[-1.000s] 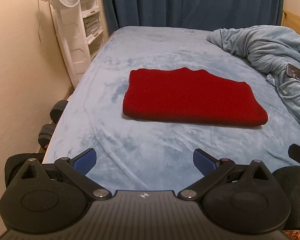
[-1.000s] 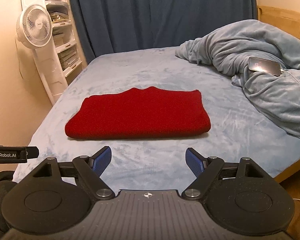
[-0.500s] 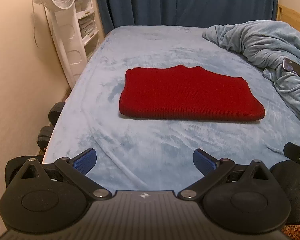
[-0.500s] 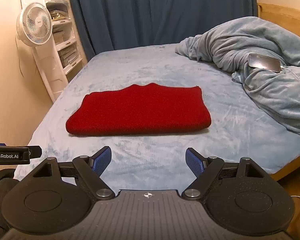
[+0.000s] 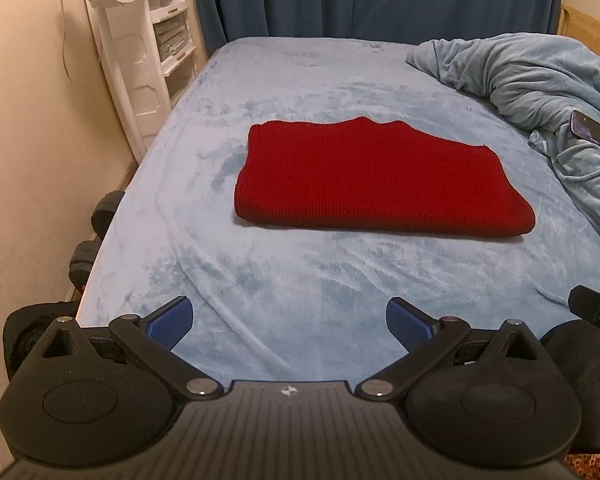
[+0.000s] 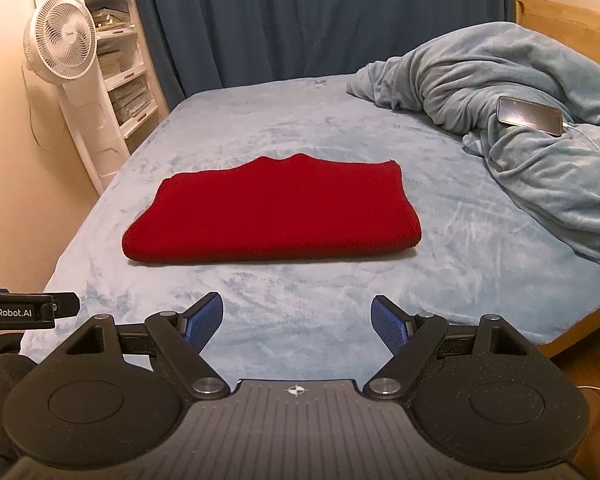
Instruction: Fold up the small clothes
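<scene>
A red knit garment [image 5: 376, 184] lies folded into a flat rectangle on the light blue bed [image 5: 300, 280]; it also shows in the right wrist view [image 6: 272, 216]. My left gripper [image 5: 290, 320] is open and empty, held above the near edge of the bed, well short of the garment. My right gripper [image 6: 298, 318] is open and empty too, also over the near edge. Part of the left gripper [image 6: 24, 312] shows at the left edge of the right wrist view.
A bunched light blue blanket [image 6: 520, 132] lies at the right with a phone [image 6: 530, 115] and its cable on it. A white fan [image 6: 66, 44] and a shelf unit [image 6: 124, 80] stand at the left by the wall. A blue curtain [image 6: 320, 20] hangs behind.
Both grippers have drawn back a little from the garment and tilted slightly; the garment has stayed put. Both stay open.
</scene>
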Tool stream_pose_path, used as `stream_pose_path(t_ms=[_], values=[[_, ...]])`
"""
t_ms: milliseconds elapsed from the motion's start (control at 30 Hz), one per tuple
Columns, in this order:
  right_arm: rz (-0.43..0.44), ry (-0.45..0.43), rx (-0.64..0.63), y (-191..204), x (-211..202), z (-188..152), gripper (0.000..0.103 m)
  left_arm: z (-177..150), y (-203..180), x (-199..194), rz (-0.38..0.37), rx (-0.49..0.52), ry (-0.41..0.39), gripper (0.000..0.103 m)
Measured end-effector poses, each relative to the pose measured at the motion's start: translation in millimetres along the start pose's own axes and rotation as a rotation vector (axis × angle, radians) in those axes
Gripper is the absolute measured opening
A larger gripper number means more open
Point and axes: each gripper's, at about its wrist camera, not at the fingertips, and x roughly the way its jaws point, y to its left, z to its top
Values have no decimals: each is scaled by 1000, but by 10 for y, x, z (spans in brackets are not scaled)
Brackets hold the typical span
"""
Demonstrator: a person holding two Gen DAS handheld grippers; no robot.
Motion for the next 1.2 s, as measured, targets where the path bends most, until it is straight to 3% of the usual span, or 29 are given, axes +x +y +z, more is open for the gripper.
stream_pose_path(t_ms=[600, 1000, 1100, 1200], values=[[-21, 73, 12, 17, 345, 28, 82, 60, 15, 391, 14, -13, 76, 103], [-52, 126, 41, -41, 761, 115, 82, 176, 66, 879, 18, -22, 139, 103], [-28, 130, 120, -177, 960, 183, 82, 258, 153, 1080, 34, -42, 138, 103], [-17, 148, 281, -427, 1239, 248, 82, 380, 312, 1347, 61, -77, 153, 103]])
